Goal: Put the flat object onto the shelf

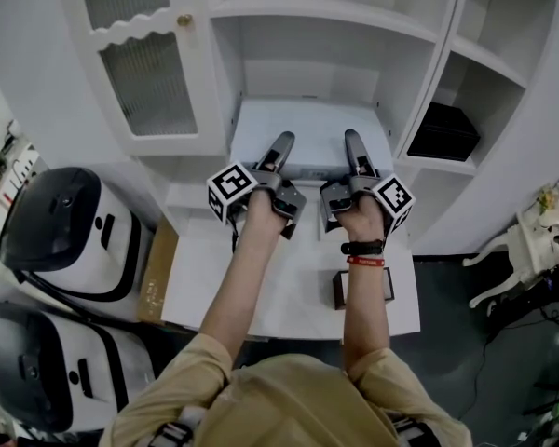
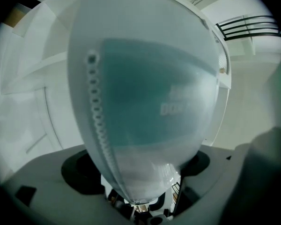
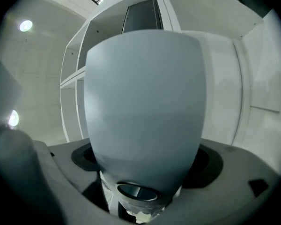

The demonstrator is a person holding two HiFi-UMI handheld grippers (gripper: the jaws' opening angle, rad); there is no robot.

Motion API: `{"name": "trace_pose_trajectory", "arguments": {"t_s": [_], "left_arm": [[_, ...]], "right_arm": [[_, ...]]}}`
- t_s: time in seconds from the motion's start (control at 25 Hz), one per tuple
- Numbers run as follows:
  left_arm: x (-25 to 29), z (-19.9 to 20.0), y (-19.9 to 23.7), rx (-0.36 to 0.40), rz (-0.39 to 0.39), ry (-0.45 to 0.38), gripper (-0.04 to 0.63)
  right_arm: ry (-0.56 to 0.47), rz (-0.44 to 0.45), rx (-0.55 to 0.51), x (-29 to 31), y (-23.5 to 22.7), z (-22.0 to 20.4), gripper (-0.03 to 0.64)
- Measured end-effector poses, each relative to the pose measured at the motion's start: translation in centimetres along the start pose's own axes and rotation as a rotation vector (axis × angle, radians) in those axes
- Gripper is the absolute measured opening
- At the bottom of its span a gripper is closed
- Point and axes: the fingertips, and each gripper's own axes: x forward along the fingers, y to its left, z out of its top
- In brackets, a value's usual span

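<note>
Currently the flat object (image 1: 307, 124) lies level on the lower shelf (image 1: 395, 156) of the white cabinet (image 1: 307, 73), at 12 o'clock from the operator, with its near edge facing 6 o'clock. The left claw (image 1: 284, 142) and the right claw (image 1: 351, 140) sit side by side at that edge. Both are spread wide: the object is between the jaws but, by the look of it, not pinched.

Step in hand, as judged: release, with placement nearly complete.

Next move: draw both claws back toward 6 o'clock, level and together, so that no jaw drags the object. Keep clear of the small dark block (image 1: 340, 290) on the worktop (image 1: 289, 287).
</note>
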Motion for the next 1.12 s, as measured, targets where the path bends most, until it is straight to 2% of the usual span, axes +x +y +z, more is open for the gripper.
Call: {"name": "trace_pose_trajectory", "arguments": {"t_s": [0.12, 0.36, 0.72, 0.92, 1.12], "left_arm": [[-0.5, 0.0, -0.1, 0.013, -0.02, 0.007, 0.446], [-2.3, -0.3, 0.4, 0.051, -0.009, 0.01, 0.449], [-6.4, -0.2, -0.4, 0.085, -0.044, -0.012, 0.449], [-9.1, -0.9, -1.6, 0.214, -0.031, -0.015, 0.448], [-11.0, -1.9, -2.5, 0.405, 0.004, 0.002, 0.448]], "right_arm": [[-0.006, 0.008, -0.014, -0.7, 0.1, -0.1, 0.463], [-0.009, 0.033, -0.032, -2.5, 0.2, -0.5, 0.463], [-0.008, 0.029, -0.164, -6.3, 1.9, -1.2, 0.463], [-0.022, 0.008, -0.23, -8.9, 2.0, -1.4, 0.462], [-0.012, -0.03, -0.399, -10.9, 2.4, -1.5, 0.462]]}}
